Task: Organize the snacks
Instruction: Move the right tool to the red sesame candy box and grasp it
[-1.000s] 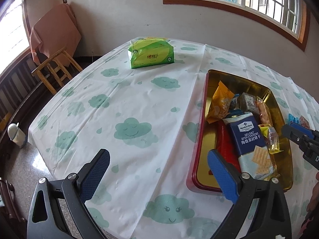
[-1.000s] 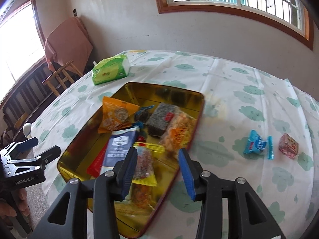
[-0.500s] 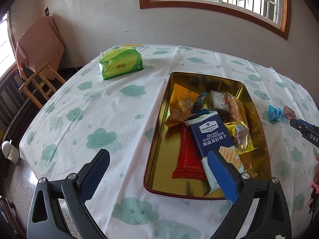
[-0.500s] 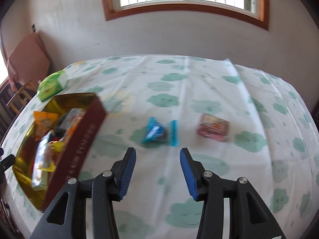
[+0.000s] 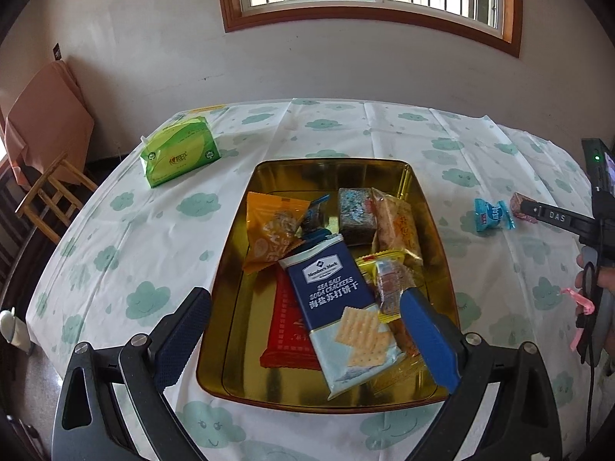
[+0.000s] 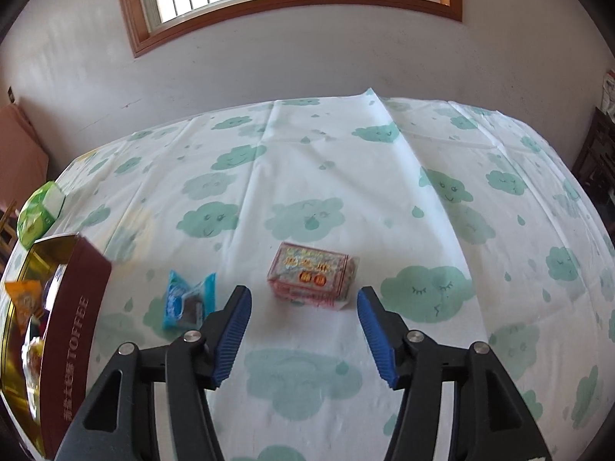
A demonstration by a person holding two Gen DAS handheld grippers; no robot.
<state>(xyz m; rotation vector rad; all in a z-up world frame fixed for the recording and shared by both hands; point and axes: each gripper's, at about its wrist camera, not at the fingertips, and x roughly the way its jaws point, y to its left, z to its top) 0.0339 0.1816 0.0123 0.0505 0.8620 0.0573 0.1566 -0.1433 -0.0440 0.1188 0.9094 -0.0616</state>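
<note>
A gold tin tray [image 5: 246,269] with red outer walls [image 6: 77,330] holds several snacks, among them a blue cracker pack [image 5: 338,307], an orange packet [image 5: 273,230] and a red packet [image 5: 288,330]. My left gripper [image 5: 307,342] is open and empty, hovering over the tray's near end. A pink snack box [image 6: 313,274] and a blue candy wrapper [image 6: 188,301] lie on the cloth right of the tray; both also show in the left wrist view, the box [image 5: 519,201] and the wrapper [image 5: 492,215]. My right gripper [image 6: 303,330] is open and empty, just in front of the pink box.
A green tissue pack [image 5: 178,151] lies at the table's far left. The cloud-print tablecloth [image 6: 346,176] covers the round table. A wooden chair [image 5: 50,196] stands off the left edge. A wall with a window lies behind.
My left gripper swung right until it sits centred over the tray. My right gripper moved right off the tray, opened wider, and now faces the pink box.
</note>
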